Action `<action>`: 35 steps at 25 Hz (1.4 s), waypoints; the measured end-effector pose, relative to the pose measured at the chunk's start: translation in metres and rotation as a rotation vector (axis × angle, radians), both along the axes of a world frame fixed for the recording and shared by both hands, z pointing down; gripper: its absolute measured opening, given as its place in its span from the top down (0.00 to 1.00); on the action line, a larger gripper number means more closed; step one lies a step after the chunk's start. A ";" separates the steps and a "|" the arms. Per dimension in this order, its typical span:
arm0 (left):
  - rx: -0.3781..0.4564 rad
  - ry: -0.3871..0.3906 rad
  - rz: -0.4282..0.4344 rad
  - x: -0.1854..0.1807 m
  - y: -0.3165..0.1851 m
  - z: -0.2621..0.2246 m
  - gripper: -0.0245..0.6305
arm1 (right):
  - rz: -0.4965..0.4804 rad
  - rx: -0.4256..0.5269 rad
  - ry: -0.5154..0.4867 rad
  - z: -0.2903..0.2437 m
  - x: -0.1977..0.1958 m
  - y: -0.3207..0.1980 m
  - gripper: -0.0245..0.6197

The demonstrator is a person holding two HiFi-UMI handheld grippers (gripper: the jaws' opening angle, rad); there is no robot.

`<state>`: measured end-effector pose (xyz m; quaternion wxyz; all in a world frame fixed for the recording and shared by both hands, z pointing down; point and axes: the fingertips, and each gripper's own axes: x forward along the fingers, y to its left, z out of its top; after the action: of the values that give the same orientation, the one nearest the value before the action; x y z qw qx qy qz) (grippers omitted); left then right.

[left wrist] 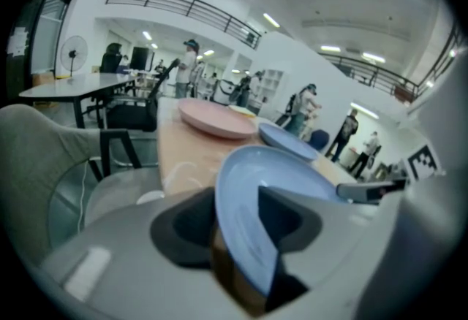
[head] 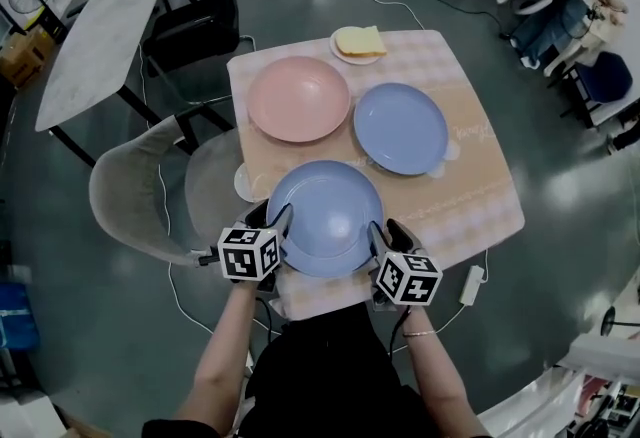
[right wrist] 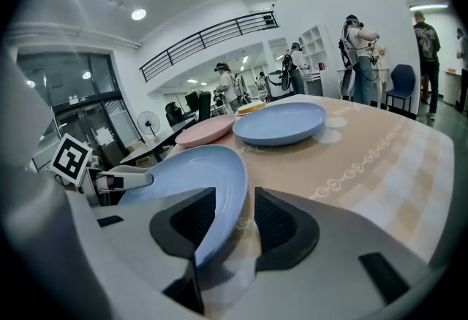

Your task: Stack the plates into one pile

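Note:
A light blue plate point(head: 325, 211) point(left wrist: 270, 187) point(right wrist: 190, 180) lies at the near edge of the table point(head: 470, 206). My left gripper point(head: 283, 226) point(left wrist: 238, 231) has the plate's left rim between its open jaws. My right gripper point(head: 380, 231) point(right wrist: 234, 220) straddles the right rim, also open, with a gap showing beside the rim. Farther back sit a pink plate point(head: 298, 98) point(left wrist: 212, 120) point(right wrist: 205, 132) on the left and a second blue plate point(head: 400, 126) point(left wrist: 289, 139) point(right wrist: 280, 123) on the right, side by side and apart.
A small white plate with a slice of bread point(head: 358, 43) stands at the table's far edge. A grey chair point(head: 130, 196) is close on the left, a second table point(head: 105, 36) beyond it. A white adapter point(head: 470, 284) and cable hang off the right front.

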<state>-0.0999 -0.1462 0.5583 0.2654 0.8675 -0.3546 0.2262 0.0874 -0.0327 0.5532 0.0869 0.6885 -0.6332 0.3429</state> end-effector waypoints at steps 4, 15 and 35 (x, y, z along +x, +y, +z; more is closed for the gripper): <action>0.004 -0.024 -0.001 0.002 -0.001 0.003 0.68 | -0.008 -0.037 -0.003 0.010 0.001 0.000 0.73; 0.021 -0.063 0.020 -0.002 -0.001 -0.001 0.78 | 0.009 -0.062 0.007 0.010 0.001 -0.002 0.84; 0.091 0.012 0.183 0.109 -0.033 -0.070 0.80 | 0.170 0.036 0.045 -0.060 0.090 -0.001 0.86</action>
<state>0.0088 -0.1794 0.4884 0.2061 0.9088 -0.2821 0.2281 0.1772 -0.0339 0.4931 0.0593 0.7486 -0.5765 0.3222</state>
